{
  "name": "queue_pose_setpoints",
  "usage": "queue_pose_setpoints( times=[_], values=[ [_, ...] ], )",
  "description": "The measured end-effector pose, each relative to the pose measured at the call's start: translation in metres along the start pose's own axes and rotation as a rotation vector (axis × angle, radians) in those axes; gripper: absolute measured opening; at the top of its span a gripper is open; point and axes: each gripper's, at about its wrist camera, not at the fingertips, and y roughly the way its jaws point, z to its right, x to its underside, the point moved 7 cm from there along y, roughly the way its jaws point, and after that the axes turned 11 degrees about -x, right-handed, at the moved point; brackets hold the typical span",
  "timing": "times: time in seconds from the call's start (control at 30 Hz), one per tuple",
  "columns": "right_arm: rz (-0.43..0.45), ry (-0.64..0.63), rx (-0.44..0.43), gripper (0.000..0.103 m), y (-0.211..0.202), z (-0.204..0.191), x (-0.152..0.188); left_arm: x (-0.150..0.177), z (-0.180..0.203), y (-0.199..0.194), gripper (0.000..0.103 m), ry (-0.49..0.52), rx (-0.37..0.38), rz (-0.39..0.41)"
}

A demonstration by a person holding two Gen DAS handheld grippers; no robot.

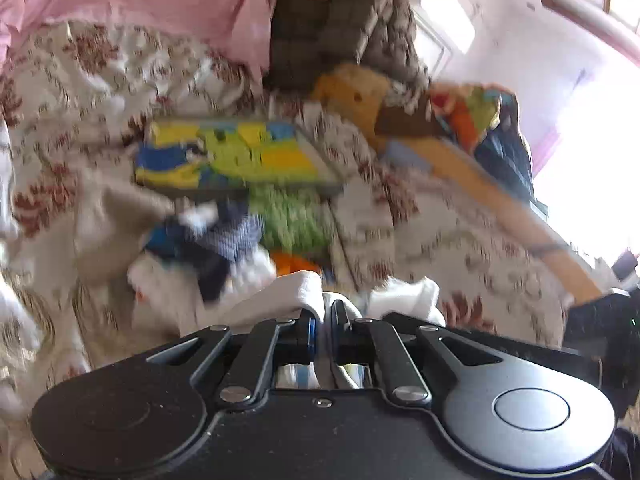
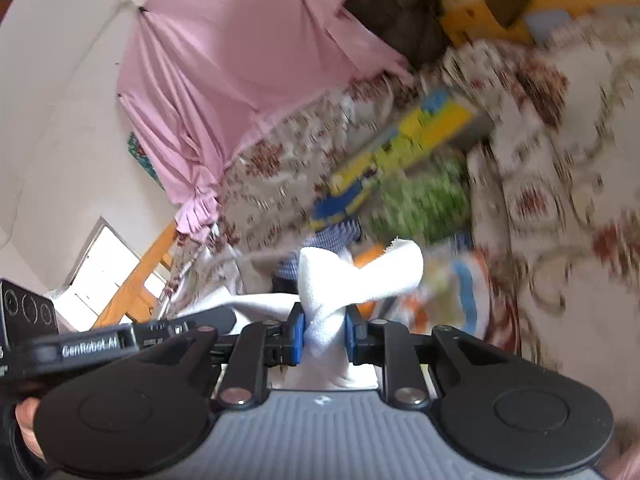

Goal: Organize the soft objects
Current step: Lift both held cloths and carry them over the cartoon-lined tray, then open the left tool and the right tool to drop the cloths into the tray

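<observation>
My left gripper [image 1: 323, 313] is shut on a fold of white cloth [image 1: 294, 290], which bulges out on both sides of its fingers. In the right wrist view my right gripper [image 2: 325, 322] is shut on a twisted bunch of white cloth [image 2: 360, 272] between its blue pads. The cloth trails left toward the left gripper [image 2: 100, 342], so it looks like one piece held by both. Behind it on the bed lie a green fuzzy item [image 1: 294, 218], a blue striped cloth [image 1: 228, 236] and an orange teddy bear [image 1: 352, 92]. Both views are blurred.
A floral bedspread [image 1: 80, 92] covers the bed. A yellow, green and blue mat [image 1: 236, 156] lies on it. A pink curtain [image 2: 240, 60] and a brown quilted blanket [image 1: 340, 24] hang behind. An orange wooden rail [image 1: 500, 200] runs along the right. A hand [image 2: 26, 428] shows low left.
</observation>
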Motion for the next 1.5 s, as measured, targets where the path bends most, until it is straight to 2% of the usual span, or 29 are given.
queue_pose_setpoints(
  times=[0.13, 0.27, 0.5, 0.6, 0.73, 0.9, 1.03, 1.13, 1.33, 1.43, 1.5],
  values=[
    [0.041, -0.087, -0.013, 0.023, 0.022, -0.001, -0.045, -0.038, -0.003, 0.011, 0.008, -0.011, -0.038, 0.085],
    [0.080, -0.170, 0.002, 0.023, 0.064, 0.006, -0.097, -0.078, -0.008, 0.035, 0.008, -0.031, -0.072, 0.158],
    [0.136, -0.192, 0.063, 0.023, 0.145, 0.054, -0.156, -0.138, -0.023, 0.108, 0.008, -0.054, -0.132, 0.228],
    [0.128, -0.182, 0.104, 0.023, 0.174, 0.083, -0.165, -0.159, -0.031, 0.150, 0.008, -0.054, -0.149, 0.218],
    [0.073, -0.213, 0.168, 0.023, 0.203, 0.118, -0.166, -0.174, -0.044, 0.199, 0.008, -0.073, -0.161, 0.199],
    [0.025, -0.217, 0.211, 0.023, 0.221, 0.152, -0.167, -0.175, -0.061, 0.257, 0.008, -0.132, -0.177, 0.142],
    [-0.005, -0.139, 0.205, 0.023, 0.233, 0.176, -0.168, -0.170, -0.070, 0.292, 0.008, -0.182, -0.188, 0.084],
    [-0.039, -0.099, 0.209, 0.024, 0.240, 0.187, -0.168, -0.168, -0.071, 0.309, 0.008, -0.179, -0.199, 0.046],
    [-0.082, -0.078, 0.233, 0.034, 0.242, 0.196, -0.170, -0.165, -0.067, 0.335, 0.017, -0.157, -0.256, -0.036],
    [-0.091, -0.093, 0.257, 0.052, 0.240, 0.196, -0.172, -0.162, -0.062, 0.338, 0.019, -0.119, -0.292, -0.059],
    [-0.100, -0.103, 0.260, 0.061, 0.238, 0.195, -0.173, -0.162, -0.061, 0.336, 0.028, -0.117, -0.305, -0.061]
  ],
)
